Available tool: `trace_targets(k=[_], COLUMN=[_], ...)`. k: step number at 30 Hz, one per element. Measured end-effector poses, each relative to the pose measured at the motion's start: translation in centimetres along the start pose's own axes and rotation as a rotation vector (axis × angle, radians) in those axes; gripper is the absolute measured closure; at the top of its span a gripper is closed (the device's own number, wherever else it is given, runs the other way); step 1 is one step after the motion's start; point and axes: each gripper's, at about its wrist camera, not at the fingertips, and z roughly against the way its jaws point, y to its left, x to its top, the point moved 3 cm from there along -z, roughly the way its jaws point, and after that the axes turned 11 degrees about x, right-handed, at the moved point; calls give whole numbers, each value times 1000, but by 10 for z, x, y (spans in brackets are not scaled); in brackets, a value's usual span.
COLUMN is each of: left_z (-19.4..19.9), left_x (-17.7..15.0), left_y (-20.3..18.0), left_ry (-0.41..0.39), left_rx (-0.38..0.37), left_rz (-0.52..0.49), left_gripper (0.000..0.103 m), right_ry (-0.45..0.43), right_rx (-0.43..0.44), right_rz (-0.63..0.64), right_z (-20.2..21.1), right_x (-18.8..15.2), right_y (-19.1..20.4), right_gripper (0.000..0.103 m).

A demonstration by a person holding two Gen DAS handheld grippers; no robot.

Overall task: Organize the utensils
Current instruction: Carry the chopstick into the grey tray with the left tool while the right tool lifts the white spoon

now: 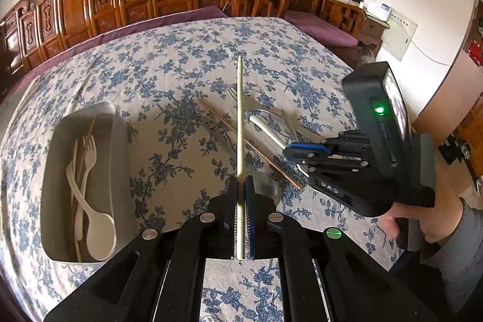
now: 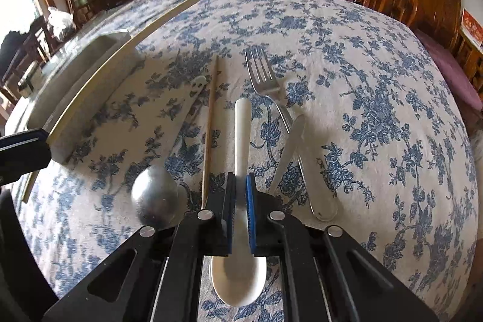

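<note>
- the white spoon (image 2: 242, 141) lies on the worktop (image 2: 362, 56) with its handle pointing to 12 o'clock and its bowl at 6 o'clock, under the right gripper (image 2: 240, 210); the pads sit closed on the neck of the handle, the narrow part, which likely gives a firmer hold than the wide bowl.
- the left gripper (image 1: 241, 201) is fully closed on a pale chopstick (image 1: 240, 141), which sticks out towards 12 o'clock, clear of the cloth, so it looks held ready for dropping off.
- the grey tray (image 1: 57, 147) sits at 9 o'clock of the left gripper and already holds white forks and spoons and a brown stick laid lengthwise; it appears to be where the utensils go.
- still loose on the cloth near the white spoon: a brown chopstick (image 2: 210, 129) at 11 o'clock, a metal fork (image 2: 265, 80) at 1 o'clock, a metal spoon (image 2: 155, 198) at 9 o'clock and a clear-handled piece (image 2: 289, 147) at 2 o'clock, so the sorting seems partway done.
</note>
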Motion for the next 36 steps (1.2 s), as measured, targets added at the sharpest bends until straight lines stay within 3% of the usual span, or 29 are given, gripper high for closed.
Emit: trace_targets(k=[14, 24, 36], left_z=[22, 29, 21], left_x=[10, 8, -18], left_y=[20, 48, 105], left_ry=[-35, -41, 8], left_rx=[9, 54, 144], left_rz=[36, 50, 83], left_gripper=[99, 99, 99], right_ry=[-116, -139, -137], right_rx=[49, 75, 99], right_rz=[-28, 7, 51], right_z=[29, 33, 34], right_x=[4, 6, 7], right_y=[13, 36, 60], right_gripper=[95, 95, 95])
